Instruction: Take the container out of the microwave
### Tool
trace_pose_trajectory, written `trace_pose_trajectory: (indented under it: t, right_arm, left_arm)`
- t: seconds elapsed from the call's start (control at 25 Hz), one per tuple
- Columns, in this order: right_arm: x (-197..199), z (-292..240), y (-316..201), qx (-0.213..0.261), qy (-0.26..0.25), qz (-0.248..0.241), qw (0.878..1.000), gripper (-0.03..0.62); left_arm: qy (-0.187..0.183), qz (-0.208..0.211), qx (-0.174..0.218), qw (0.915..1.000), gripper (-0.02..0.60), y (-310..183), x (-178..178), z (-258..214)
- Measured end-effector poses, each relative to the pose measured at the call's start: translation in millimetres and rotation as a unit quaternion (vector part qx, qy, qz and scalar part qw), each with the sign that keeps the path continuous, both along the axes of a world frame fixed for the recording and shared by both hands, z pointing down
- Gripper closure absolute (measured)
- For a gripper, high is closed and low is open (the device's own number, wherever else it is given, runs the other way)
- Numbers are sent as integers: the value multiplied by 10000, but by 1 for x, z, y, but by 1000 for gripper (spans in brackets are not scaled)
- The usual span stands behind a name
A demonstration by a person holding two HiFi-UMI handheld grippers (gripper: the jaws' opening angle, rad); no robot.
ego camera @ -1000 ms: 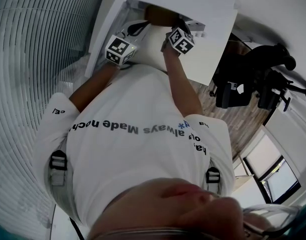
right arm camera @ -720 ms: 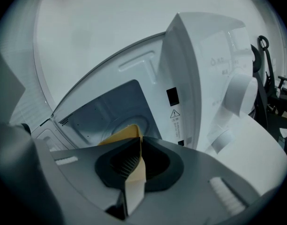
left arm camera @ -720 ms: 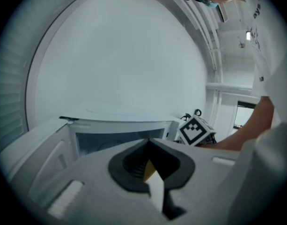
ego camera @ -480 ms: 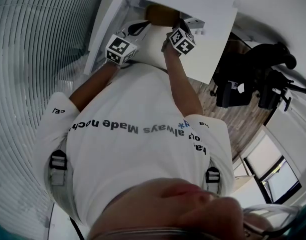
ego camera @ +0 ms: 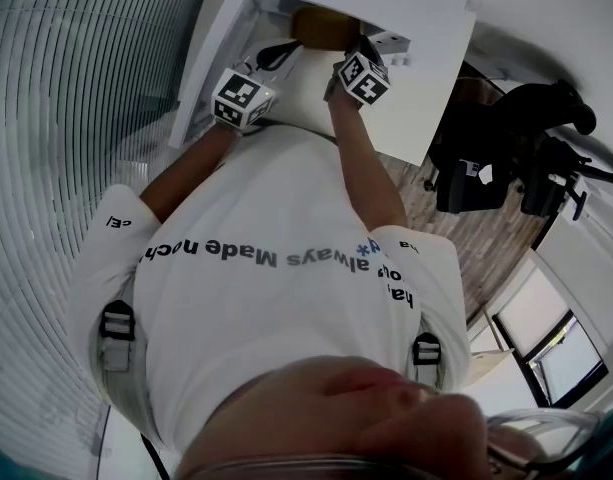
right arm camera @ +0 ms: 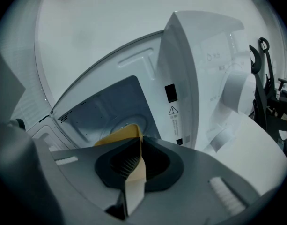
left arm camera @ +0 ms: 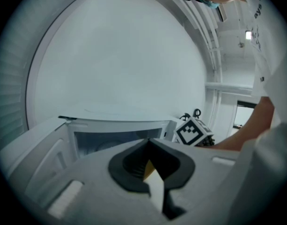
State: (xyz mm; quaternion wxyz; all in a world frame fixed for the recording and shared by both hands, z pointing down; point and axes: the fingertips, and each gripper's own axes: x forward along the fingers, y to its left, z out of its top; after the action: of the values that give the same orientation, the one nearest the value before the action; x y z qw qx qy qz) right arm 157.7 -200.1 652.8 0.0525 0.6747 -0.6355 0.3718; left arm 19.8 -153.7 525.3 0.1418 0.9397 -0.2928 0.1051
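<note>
A yellow container [ego camera: 322, 27] sits at the mouth of the open white microwave [ego camera: 406, 8]. My left gripper [ego camera: 278, 56] and right gripper [ego camera: 354, 46] hold it from either side. In the left gripper view the left gripper [left arm camera: 149, 146] is shut on a thin edge of the container [left arm camera: 150, 169]. The right gripper [right arm camera: 141, 142] is likewise shut on the container's [right arm camera: 116, 136] rim, with the microwave cavity [right arm camera: 101, 104] and its turntable [right arm camera: 129, 122] just behind. Most of the container is hidden by the jaws.
The microwave door [ego camera: 208, 63] hangs open at the left, and the control panel [right arm camera: 218, 64] is to the right of the cavity. A ribbed wall [ego camera: 66, 98] stands on the left. Black chairs and stands [ego camera: 506, 158] are on the wooden floor at the right.
</note>
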Motion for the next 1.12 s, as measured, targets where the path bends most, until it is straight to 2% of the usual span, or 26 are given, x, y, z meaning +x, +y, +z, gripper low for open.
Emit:
trace_pose_trajectory:
  t: [0.8,1.12]
  right_arm:
    - [-5,22,-9,-294,381,-116,9988,573]
    - [-5,34,-11,-494,339,-161,9981,563]
  left_arm:
    - [-1,-87,-49,9999,578,-14,-10,2]
    - [-24,-113,-106,9999,578,-18,-12,5]
